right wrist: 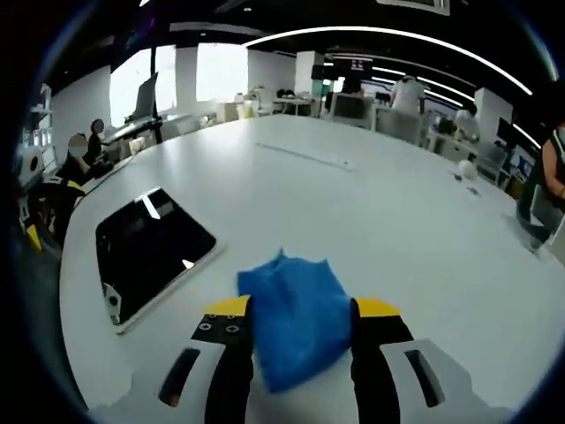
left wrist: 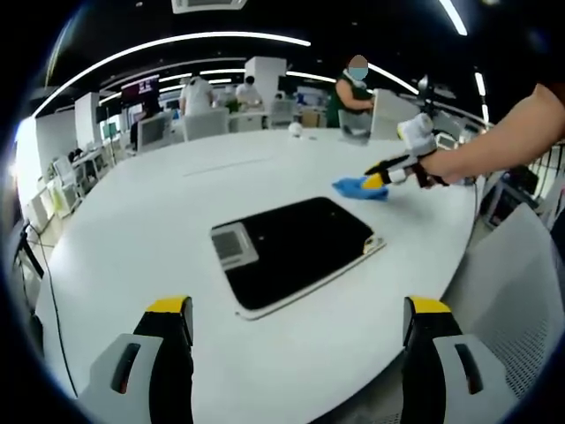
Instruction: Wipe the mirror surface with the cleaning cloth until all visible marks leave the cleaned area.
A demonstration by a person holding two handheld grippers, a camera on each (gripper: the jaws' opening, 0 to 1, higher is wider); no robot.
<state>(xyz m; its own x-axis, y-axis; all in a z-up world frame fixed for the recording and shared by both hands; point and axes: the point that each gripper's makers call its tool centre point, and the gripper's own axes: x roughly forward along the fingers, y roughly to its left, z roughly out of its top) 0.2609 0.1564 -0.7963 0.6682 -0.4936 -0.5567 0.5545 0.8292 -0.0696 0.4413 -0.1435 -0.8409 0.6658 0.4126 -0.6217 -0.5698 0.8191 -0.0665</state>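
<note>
The mirror (left wrist: 291,252) lies flat on the white table (left wrist: 159,221); it is a dark rectangle in a thin white frame that reflects the ceiling. My left gripper (left wrist: 298,322) hovers just short of its near edge, open wide with nothing between the jaws. Beyond the mirror's far right corner, a person's hand holds my right gripper (left wrist: 395,172) down on the blue cleaning cloth (left wrist: 360,186). In the right gripper view the bunched cloth (right wrist: 296,322) fills the gap of the right gripper (right wrist: 300,311), touching both jaws and resting on the table. The mirror (right wrist: 150,247) lies to its left, apart from the cloth.
The big white table (right wrist: 380,203) stretches far beyond the mirror. Its curved edge runs close by the mirror's side (right wrist: 75,291). A chair (left wrist: 521,274) stands at the table's right. People, desks and monitors (left wrist: 154,128) sit at the back of the room.
</note>
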